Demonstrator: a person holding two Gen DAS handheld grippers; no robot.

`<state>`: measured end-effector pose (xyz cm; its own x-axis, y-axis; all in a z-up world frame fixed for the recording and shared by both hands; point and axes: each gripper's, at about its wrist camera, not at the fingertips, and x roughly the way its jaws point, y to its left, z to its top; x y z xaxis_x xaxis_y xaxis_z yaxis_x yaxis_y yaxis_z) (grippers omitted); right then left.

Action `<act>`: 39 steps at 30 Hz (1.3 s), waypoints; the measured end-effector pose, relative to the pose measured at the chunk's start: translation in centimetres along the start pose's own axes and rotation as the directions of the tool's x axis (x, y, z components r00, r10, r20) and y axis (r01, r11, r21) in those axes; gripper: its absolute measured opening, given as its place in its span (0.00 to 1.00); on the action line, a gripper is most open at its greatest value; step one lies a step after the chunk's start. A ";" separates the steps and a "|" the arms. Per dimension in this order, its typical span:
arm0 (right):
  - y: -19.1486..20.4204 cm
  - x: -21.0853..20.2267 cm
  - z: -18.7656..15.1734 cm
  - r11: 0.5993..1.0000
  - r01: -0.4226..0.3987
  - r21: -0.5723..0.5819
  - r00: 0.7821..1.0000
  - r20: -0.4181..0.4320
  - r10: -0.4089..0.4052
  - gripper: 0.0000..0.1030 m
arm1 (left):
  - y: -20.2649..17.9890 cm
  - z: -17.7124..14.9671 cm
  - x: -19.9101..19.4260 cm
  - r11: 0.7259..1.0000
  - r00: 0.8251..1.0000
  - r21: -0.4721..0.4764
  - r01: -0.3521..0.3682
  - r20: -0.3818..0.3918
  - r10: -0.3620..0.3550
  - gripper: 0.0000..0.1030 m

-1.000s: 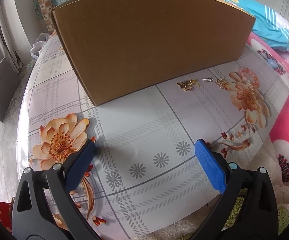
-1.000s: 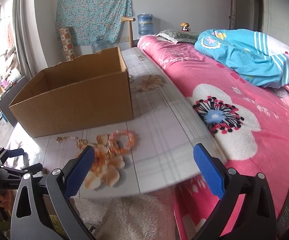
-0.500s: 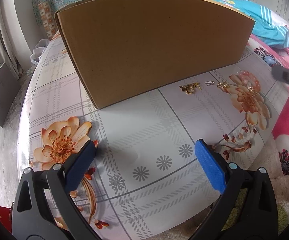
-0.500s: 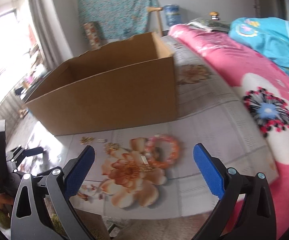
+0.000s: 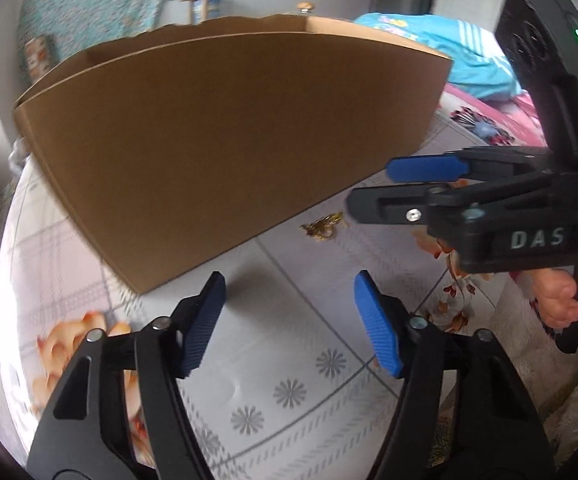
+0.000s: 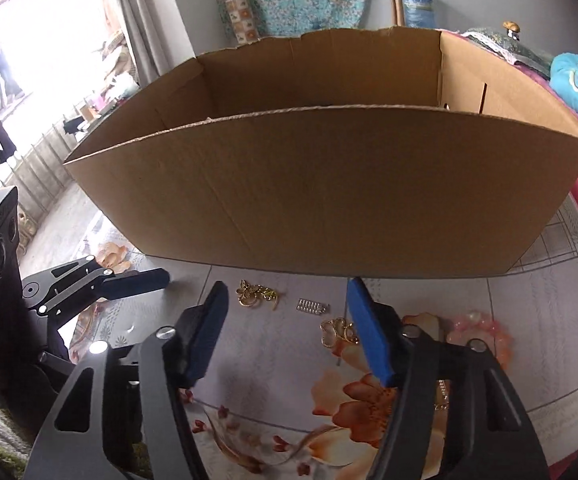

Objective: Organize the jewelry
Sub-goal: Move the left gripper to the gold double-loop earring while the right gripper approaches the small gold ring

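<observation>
White letters "DAS", perhaps cut off, on the right gripper (image 5: 373, 190) body.

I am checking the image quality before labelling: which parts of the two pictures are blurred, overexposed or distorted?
Left wrist view: the cardboard box and the tablecloth's left edge are motion-smeared, and the fisheye bows the box's top edge. Right wrist view: sharper, the gold brooch is crisp; the window at upper left is blown out white; the box rim curves too.
</observation>
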<state>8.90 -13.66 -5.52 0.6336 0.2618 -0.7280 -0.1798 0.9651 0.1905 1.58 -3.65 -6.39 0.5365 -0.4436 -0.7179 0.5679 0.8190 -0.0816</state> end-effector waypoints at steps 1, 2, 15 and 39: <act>0.1 0.0 0.0 1.000 0.013 0.011 1.000 -0.007 -0.013 0.50 | 0.0 0.2 0.2 1.000 1.000 0.013 0.014 0.000 -0.014 0.56; 0.1 -0.1 0.0 0.999 0.028 0.025 1.000 -0.011 -0.028 0.48 | -0.1 0.6 0.5 0.999 0.999 0.013 0.035 0.000 -0.035 0.54; -1.0 -2.5 -3.1 0.986 0.114 0.122 0.993 -0.009 -0.114 0.32 | -0.2 1.4 0.8 0.997 0.997 0.013 0.077 0.020 -0.078 0.48; -2.4 0.2 -1.6 0.975 -0.115 -0.193 0.992 -0.073 0.102 0.12 | -0.3 2.1 0.8 0.990 0.993 -0.080 -0.114 -0.005 0.114 0.34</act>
<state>8.26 -15.92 -7.13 0.5550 0.3575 -0.7511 -0.3927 0.9086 0.1423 3.17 -5.02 -5.53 0.5945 -0.3452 -0.7262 0.4509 0.8909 -0.0544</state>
